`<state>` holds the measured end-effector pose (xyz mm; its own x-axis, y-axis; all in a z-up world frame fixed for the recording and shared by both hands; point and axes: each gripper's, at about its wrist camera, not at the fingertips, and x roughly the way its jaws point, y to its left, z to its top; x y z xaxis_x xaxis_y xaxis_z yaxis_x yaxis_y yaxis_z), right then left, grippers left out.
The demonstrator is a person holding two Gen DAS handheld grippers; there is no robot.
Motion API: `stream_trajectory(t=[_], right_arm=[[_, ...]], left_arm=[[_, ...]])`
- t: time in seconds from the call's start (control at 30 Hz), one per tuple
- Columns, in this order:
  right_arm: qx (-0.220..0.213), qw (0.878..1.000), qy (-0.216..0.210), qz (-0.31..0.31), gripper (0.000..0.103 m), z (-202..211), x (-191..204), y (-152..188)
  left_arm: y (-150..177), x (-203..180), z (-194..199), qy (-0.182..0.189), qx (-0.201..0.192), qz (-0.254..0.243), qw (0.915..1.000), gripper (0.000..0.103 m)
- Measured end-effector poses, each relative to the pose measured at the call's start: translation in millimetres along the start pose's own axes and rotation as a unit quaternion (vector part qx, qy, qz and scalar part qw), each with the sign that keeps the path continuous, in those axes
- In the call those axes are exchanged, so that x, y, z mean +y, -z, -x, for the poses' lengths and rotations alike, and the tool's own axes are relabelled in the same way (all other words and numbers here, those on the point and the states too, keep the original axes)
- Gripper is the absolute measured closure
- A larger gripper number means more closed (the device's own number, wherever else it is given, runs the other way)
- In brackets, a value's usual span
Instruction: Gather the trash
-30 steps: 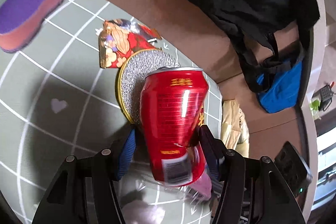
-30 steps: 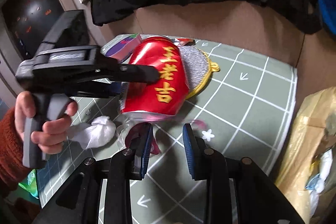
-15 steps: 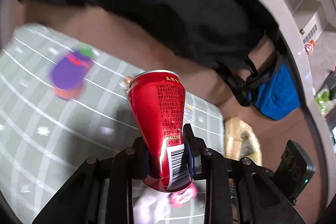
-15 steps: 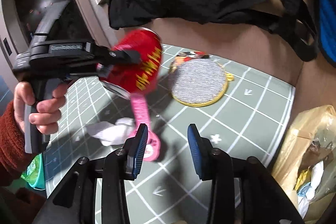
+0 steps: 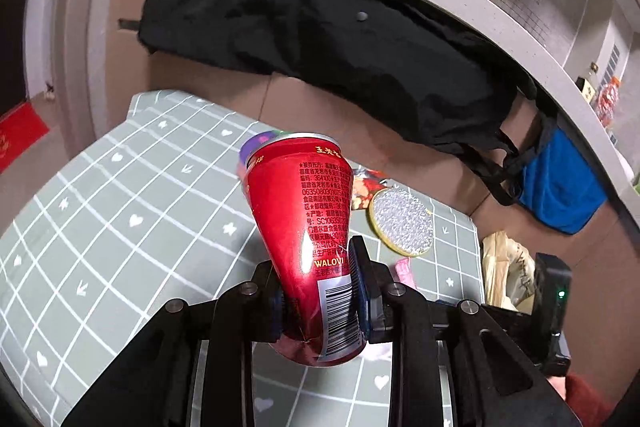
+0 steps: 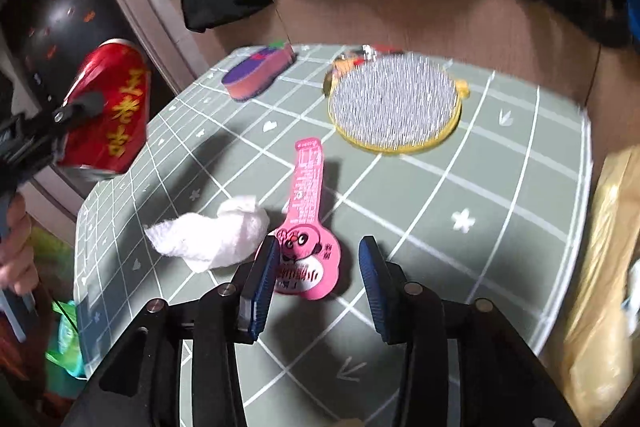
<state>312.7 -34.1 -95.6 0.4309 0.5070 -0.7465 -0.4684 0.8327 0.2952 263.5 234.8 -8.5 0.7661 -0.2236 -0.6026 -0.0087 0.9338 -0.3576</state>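
Observation:
My left gripper is shut on a dented red drink can and holds it up above the green checked mat. The can also shows at the left of the right wrist view, off the mat's edge. My right gripper is open and empty, low over a pink panda wrapper. A crumpled white tissue lies just left of its left finger.
A round yellow-rimmed brush, a purple sponge and a colourful snack wrapper lie on the mat's far side. A yellowish bag stands at the right. Black clothing hangs behind, above a brown wall.
My left gripper has lifted the can off the mat and carried it left and up. My right gripper has moved in over the pink wrapper and stayed open.

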Motion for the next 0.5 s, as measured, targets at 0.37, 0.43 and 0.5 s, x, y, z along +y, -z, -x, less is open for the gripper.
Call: stream_trajectory(t=[0.37, 0.43, 0.5], right_arm=[[0.004, 0.992, 0.076, 0.097, 0.081, -7.0, 44.1, 10.8], [-0.007, 0.994, 0.065, 0.092, 0.084, -0.9, 42.9, 9.4], [-0.028, 0.994, 0.053, 0.088, 0.090, 11.0, 42.1, 6.7]], left_arm=[[18.9, 5.3, 4.7, -0.013, 0.004, 0.009, 0.9999, 0.075], [21.9, 7.1, 5.5, -0.015, 0.006, 0.011, 0.9998, 0.075], [24.0, 8.4, 6.5, -0.018, 0.006, 0.014, 0.9997, 0.075]])
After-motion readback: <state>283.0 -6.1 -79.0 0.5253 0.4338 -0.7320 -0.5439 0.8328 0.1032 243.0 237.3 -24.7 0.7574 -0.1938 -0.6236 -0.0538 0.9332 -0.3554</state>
